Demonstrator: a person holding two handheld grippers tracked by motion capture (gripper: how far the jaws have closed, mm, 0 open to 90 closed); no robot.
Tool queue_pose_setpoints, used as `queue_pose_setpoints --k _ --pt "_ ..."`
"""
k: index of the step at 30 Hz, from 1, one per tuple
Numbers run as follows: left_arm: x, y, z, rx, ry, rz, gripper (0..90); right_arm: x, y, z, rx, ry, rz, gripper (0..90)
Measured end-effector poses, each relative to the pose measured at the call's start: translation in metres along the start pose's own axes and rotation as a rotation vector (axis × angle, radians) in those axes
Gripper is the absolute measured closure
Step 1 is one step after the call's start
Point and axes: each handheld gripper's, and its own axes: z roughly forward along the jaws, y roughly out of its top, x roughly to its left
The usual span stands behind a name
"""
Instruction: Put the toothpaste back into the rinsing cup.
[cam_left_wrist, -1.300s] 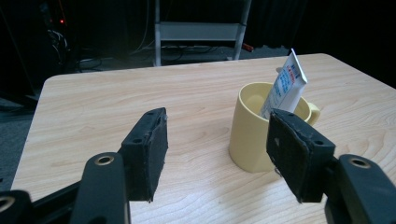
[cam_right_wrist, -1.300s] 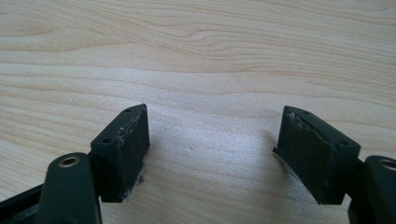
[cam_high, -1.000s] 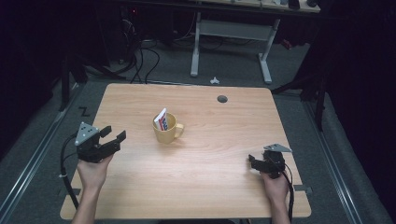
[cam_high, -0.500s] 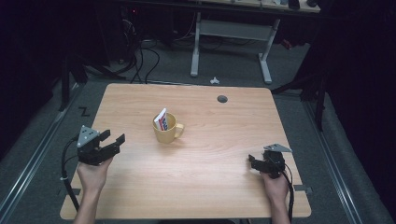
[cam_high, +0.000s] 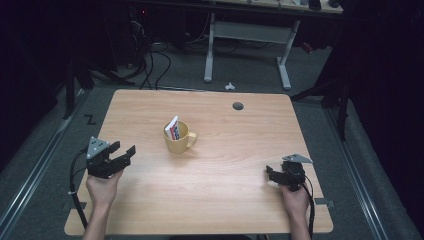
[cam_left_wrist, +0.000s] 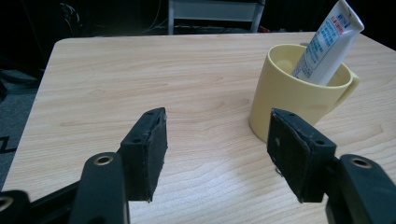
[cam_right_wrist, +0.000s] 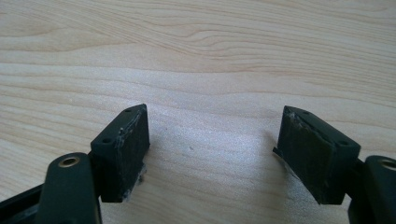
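A yellow mug (cam_high: 178, 139) stands near the middle of the wooden table (cam_high: 240, 140), handle to the right. A white tube with blue and red print (cam_high: 173, 128) leans inside it, also seen as the tube (cam_left_wrist: 327, 44) in the mug (cam_left_wrist: 299, 98) in the left gripper view. My left gripper (cam_high: 124, 148) is held at the table's left edge, open, empty, its jaws pointing right toward the mug. My right gripper (cam_high: 270, 172) sits low at the front right, open and empty, with bare wood between its jaws (cam_right_wrist: 212, 154).
A round cable hole (cam_high: 238, 106) lies near the table's far edge. Behind the table stand a white desk frame (cam_high: 245, 35) and floor cables (cam_high: 150, 65). A small white object (cam_high: 229, 86) lies on the grey floor.
My left gripper has drifted back toward the left edge and nearer the front. The right gripper, mug and tube have stayed put.
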Motion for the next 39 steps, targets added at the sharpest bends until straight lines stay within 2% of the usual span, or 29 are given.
queue_pose_setpoints --k 10,16,25,32,39 --pt "-0.001 -0.008 0.008 0.021 -0.007 -0.013 38.5 0.0 0.0 0.0 0.0 0.0 0.0 25.1" --pt "-0.003 -0.011 0.013 0.036 -0.006 -0.008 38.5 0.0 0.0 0.0 0.0 0.0 0.0 25.1" --pt "-0.01 -0.014 0.022 0.065 0.004 0.027 38.5 0.0 0.0 0.0 0.0 -0.001 0.0 25.2" --pt "-0.01 -0.021 0.03 0.09 0.005 0.015 38.6 0.0 0.0 0.0 0.0 -0.001 0.0 25.1" --pt "-0.012 -0.024 0.036 0.106 0.003 0.022 38.6 0.0 0.0 0.0 0.0 -0.001 0.0 25.1"
